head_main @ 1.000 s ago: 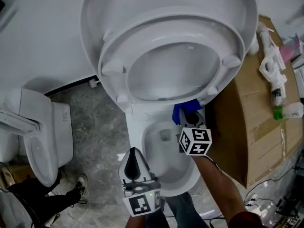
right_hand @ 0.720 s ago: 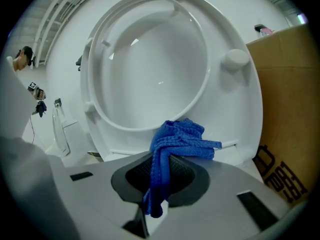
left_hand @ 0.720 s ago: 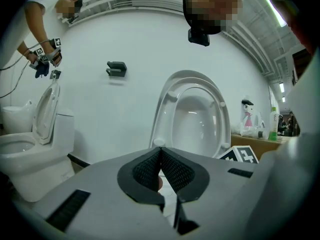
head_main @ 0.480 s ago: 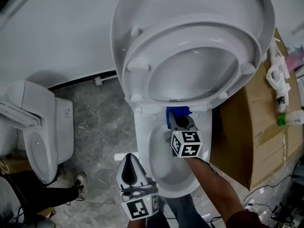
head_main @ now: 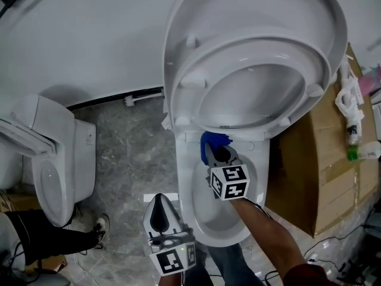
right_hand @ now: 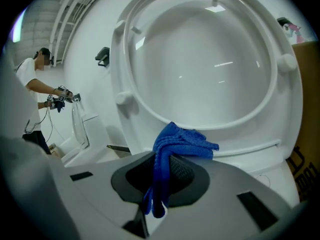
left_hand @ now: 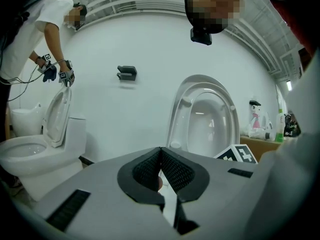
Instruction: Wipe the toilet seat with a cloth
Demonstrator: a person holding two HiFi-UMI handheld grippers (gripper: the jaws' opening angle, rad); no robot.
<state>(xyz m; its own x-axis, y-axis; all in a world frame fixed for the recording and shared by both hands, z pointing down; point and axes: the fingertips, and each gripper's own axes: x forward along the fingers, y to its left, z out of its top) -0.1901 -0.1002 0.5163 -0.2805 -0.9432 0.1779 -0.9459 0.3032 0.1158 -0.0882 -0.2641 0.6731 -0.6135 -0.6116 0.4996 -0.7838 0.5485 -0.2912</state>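
A white toilet stands with its seat [head_main: 196, 79] and lid [head_main: 309, 16] raised upright. My right gripper [head_main: 215, 152] is shut on a blue cloth [head_main: 212, 140], which sits at the back of the bowl rim [head_main: 186, 177], just below the seat hinge. In the right gripper view the cloth [right_hand: 176, 140] bunches out of the right gripper [right_hand: 162, 159] in front of the raised seat ring [right_hand: 125, 84]. My left gripper [head_main: 159, 210] hangs shut and empty to the left of the bowl's front. The left gripper view shows the left gripper [left_hand: 160, 151] pointing at the raised seat [left_hand: 176, 109].
A second toilet [head_main: 56, 171] stands at the left on the grey floor. A cardboard box [head_main: 315, 159] with bottles [head_main: 357, 151] and a bag flanks the toilet's right side. Another person [left_hand: 42, 29] works at the far toilet. A white wall is behind.
My right gripper has carried the cloth leftward along the back of the bowl rim, from its right side toward the middle. The left gripper has drifted left, off the bowl's edge.
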